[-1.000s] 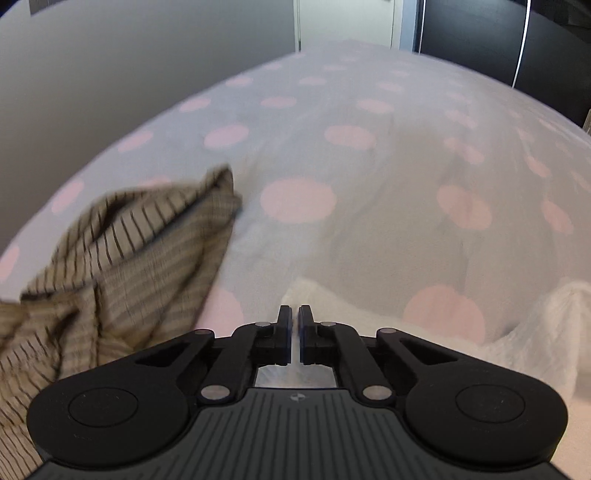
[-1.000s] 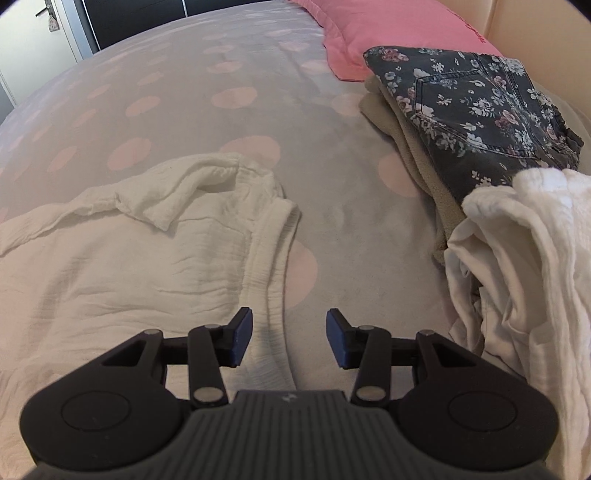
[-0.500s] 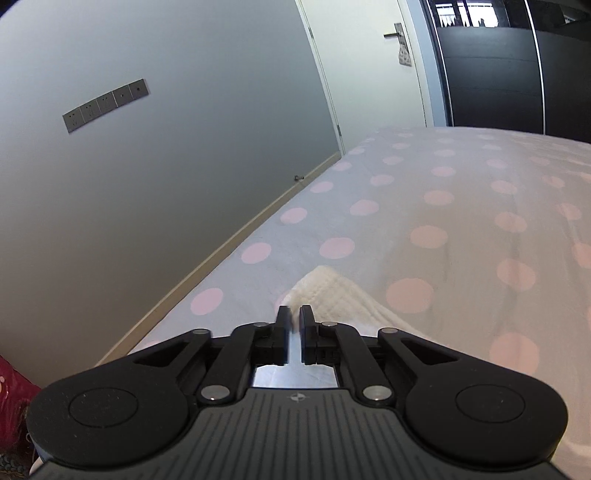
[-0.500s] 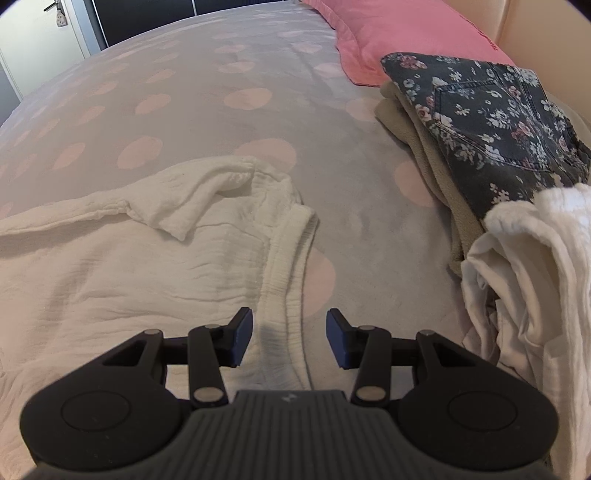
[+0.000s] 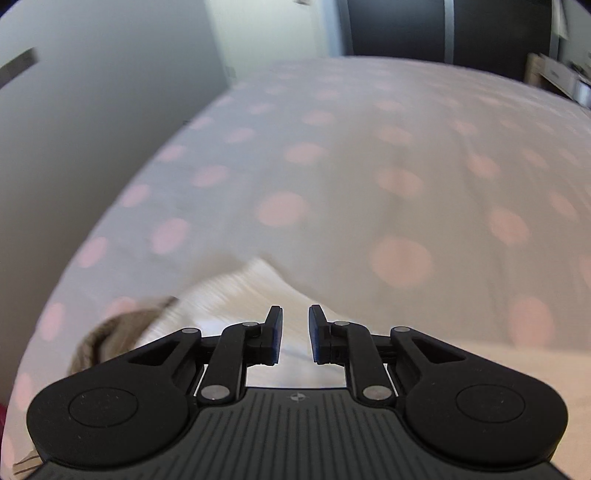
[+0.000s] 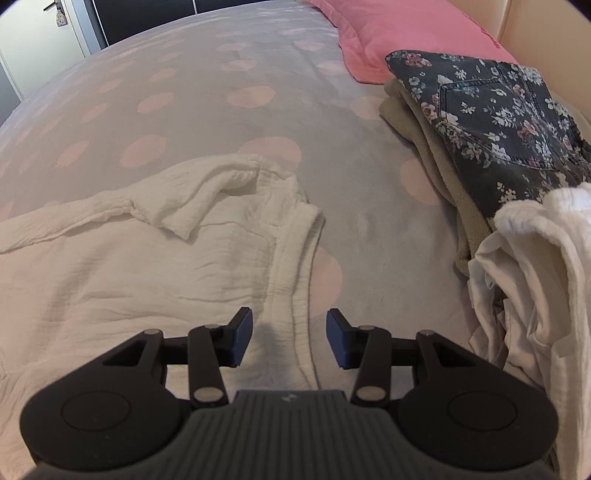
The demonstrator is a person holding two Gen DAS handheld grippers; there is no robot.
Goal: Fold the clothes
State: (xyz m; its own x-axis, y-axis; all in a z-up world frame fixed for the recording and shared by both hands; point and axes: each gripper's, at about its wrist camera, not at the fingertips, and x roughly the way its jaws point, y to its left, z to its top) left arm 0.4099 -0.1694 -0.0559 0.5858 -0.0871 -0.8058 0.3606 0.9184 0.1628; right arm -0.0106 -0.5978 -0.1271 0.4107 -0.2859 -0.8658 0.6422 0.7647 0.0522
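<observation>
A cream crinkled garment (image 6: 155,251) lies spread on the grey bedspread with pink dots (image 6: 184,110); its ribbed waistband runs toward the camera. My right gripper (image 6: 290,341) hovers open just over that waistband, nothing between its fingers. In the blurred left wrist view the same cream garment (image 5: 229,295) lies below my left gripper (image 5: 295,334). Its jaws are opening, with a narrow gap and no cloth pinched between the pads. A brown striped garment (image 5: 107,339) shows at the lower left.
At the right stands a stack: floral dark jeans (image 6: 491,122) on a beige garment (image 6: 424,147), with a crumpled white garment (image 6: 535,280) in front. A pink pillow (image 6: 399,33) lies at the head. A grey wall (image 5: 74,110) and door border the bed's left side.
The left gripper's jaws went from shut to slightly parted, and its view swung across the bed from the wall side. The right gripper held nearly still over the waistband.
</observation>
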